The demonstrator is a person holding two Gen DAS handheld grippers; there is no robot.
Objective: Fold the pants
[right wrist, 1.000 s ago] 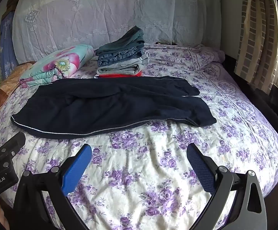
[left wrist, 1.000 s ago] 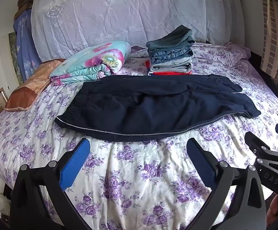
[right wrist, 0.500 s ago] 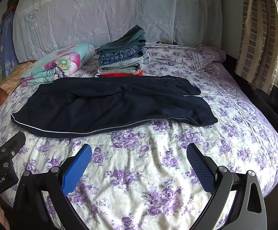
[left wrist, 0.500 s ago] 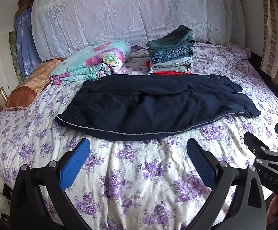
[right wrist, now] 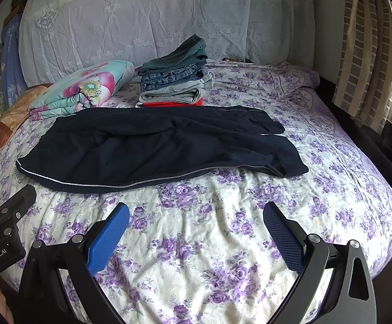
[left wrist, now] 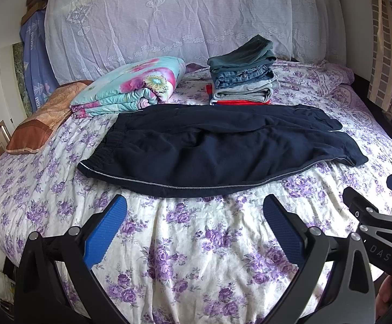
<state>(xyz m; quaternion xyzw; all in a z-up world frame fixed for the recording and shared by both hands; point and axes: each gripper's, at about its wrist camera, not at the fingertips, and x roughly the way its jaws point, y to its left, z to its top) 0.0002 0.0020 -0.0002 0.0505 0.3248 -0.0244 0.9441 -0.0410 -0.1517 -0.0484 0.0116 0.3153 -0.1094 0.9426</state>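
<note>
Pants (left wrist: 217, 151) unchanged, flat before clothes stack (left wrist: 243, 81); both tongs (left wrist: 194, 232) (right wrist: 196, 232) agape, still short — folding unstarted.

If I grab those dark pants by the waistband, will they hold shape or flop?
The pants will probably flop: they lie limp and creased on the bedspread, so the free end should sag and drag. The cloth looks soft and thick, so likely not slippery. Both the left gripper and right gripper are open, clear of them.
</note>
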